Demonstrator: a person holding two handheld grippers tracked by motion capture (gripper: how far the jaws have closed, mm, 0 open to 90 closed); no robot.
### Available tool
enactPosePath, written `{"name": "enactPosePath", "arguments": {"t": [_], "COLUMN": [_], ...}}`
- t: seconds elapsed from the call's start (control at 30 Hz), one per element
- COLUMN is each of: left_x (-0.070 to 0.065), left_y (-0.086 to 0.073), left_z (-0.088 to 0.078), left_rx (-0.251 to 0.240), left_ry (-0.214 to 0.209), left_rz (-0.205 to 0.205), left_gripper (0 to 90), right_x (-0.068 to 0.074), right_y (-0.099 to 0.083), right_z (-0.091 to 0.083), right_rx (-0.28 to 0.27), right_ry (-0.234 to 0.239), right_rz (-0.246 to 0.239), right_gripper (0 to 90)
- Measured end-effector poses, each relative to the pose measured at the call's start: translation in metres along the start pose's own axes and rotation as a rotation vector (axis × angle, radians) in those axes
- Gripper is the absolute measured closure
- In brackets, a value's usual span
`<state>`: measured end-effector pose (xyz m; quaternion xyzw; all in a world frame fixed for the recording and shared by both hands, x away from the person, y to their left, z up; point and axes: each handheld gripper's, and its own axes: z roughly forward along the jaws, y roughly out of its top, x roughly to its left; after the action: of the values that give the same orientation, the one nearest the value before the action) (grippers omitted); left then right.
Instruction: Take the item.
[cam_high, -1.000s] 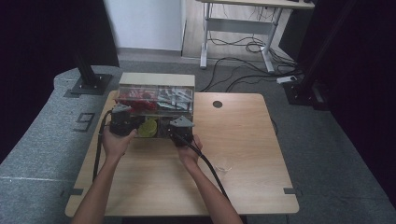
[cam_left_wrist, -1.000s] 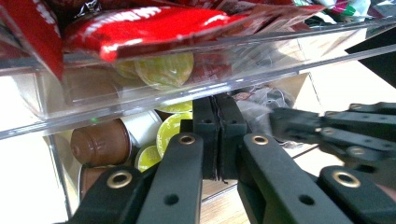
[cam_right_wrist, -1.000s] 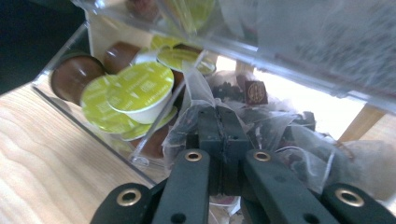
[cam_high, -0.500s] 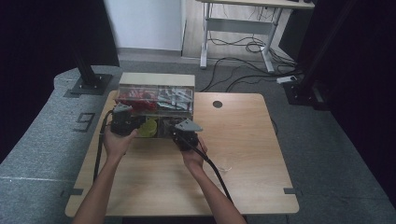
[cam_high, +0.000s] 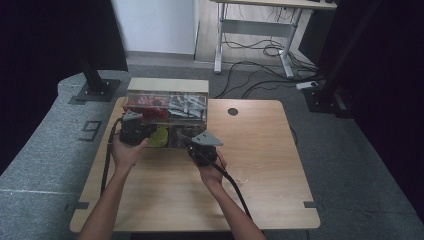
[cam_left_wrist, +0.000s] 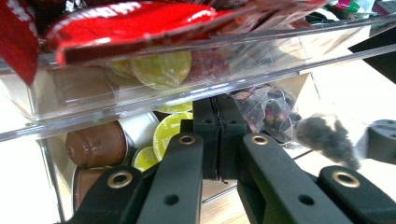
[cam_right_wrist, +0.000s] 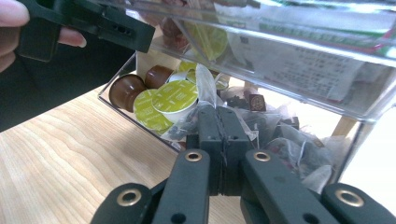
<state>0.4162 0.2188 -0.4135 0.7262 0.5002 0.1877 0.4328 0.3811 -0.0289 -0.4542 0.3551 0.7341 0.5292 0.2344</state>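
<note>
Clear acrylic organizer (cam_high: 167, 112) sits at the table's (cam_high: 260, 165) far left edge; right gripper (cam_high: 202, 150), fingers together and empty, has pulled back from its lower drawer while left gripper (cam_high: 134, 131), fingers together too, stays put at it.

A lab-like recording space: black curtains (cam_high: 45, 60), grey carpet (cam_high: 350, 165), loose cables (cam_high: 260, 50), bare desk frame (cam_high: 255, 25).

Your see-through box (cam_high: 167, 112) stands upright at the far left of the tabletop (cam_high: 260, 165). It has drawers. The top ones hold red packs (cam_left_wrist: 116, 23) and paper packs. The bottom one holds brown cups (cam_right_wrist: 126, 88), cups with green lids (cam_right_wrist: 175, 98) and little clear tea bags (cam_right_wrist: 299, 149).
</note>
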Motion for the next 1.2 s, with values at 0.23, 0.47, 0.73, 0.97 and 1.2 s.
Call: {"name": "enactPosePath", "arguments": {"t": [0.23,0.47,0.73,0.97,1.2], "left_x": [-0.001,-0.001,-0.001,-0.001,-0.001], "left_y": [0.001,0.001,0.0,0.001,0.001], "left_z": [0.0,0.001,0.001,0.001,0.002], "left_rx": [0.001,0.004,0.004,0.006,0.007], "left_ry": [0.003,0.005,0.004,0.004,0.006], "left_rz": [0.003,0.003,0.003,0.003,0.004], "left_gripper": [89.1,89.3,89.2,89.2,89.2], "right_x": [-0.003,-0.006,-0.011,-0.018,-0.025], "right_y": [0.003,0.005,0.004,0.0,-0.003], "right_z": [-0.017,-0.034,-0.052,-0.07,-0.088], "right_rx": [-0.019,-0.038,-0.05,-0.064,-0.076], "right_ry": [-0.003,-0.008,-0.016,-0.025,-0.037], "right_rz": [-0.006,-0.011,-0.018,-0.006,0.001], "right_gripper": [89.4,89.4,89.4,89.4,89.4]}}
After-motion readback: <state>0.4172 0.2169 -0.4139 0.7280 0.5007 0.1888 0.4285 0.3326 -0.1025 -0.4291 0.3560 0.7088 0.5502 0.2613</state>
